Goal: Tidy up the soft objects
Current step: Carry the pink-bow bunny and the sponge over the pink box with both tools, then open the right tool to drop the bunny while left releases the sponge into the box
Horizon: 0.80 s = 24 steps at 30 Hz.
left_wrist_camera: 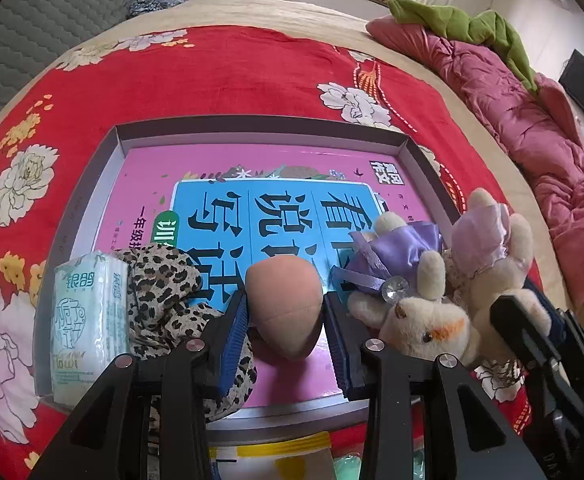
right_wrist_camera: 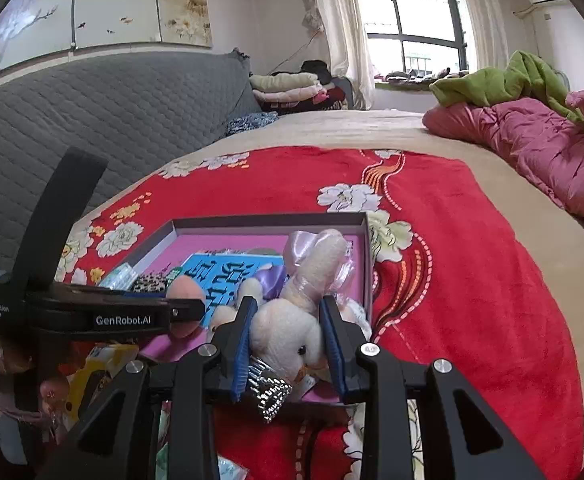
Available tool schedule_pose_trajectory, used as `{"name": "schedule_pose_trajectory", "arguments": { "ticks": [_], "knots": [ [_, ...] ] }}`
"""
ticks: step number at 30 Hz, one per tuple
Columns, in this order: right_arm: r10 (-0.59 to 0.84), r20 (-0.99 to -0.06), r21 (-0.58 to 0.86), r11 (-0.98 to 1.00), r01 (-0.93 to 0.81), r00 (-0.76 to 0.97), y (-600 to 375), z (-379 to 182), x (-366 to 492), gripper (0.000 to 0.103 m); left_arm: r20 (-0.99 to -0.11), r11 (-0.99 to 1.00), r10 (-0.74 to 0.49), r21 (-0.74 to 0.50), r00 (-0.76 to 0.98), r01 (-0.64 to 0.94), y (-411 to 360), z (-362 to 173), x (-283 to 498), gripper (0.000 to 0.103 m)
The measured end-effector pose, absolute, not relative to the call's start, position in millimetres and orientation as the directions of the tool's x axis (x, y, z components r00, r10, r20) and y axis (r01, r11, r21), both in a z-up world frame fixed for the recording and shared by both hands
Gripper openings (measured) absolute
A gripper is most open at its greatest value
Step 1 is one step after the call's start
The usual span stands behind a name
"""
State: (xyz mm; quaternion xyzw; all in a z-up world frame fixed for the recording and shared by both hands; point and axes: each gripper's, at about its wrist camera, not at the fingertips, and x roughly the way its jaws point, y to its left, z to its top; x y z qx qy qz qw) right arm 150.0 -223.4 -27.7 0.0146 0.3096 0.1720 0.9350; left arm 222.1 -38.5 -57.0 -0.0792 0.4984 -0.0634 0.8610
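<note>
My left gripper clamps a peach sponge over the tray, center frame; my right gripper squeezes a plush rabbit at its right edge. Tissues, leopard cloth lie inside.

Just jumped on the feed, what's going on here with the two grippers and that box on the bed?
Both grippers are over the shallow grey box on the red floral bedspread. The left gripper is closed on a peach-coloured soft toy; the right gripper is closed on a cream plush rabbit. A tissue pack and leopard-print cloth already sit inside.
</note>
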Motion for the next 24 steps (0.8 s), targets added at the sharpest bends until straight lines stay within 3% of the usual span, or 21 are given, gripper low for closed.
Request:
{"name": "schedule_pose_trajectory", "arguments": {
  "ticks": [24],
  "knots": [
    [0.228, -0.567, 0.011, 0.963, -0.269, 0.791, -209.5, -40.0, 142.0, 0.035, -0.854, 0.982, -0.181, -0.179, 0.488, 0.050, -41.0, -56.8, 220.9, 0.039]
  ]
}}
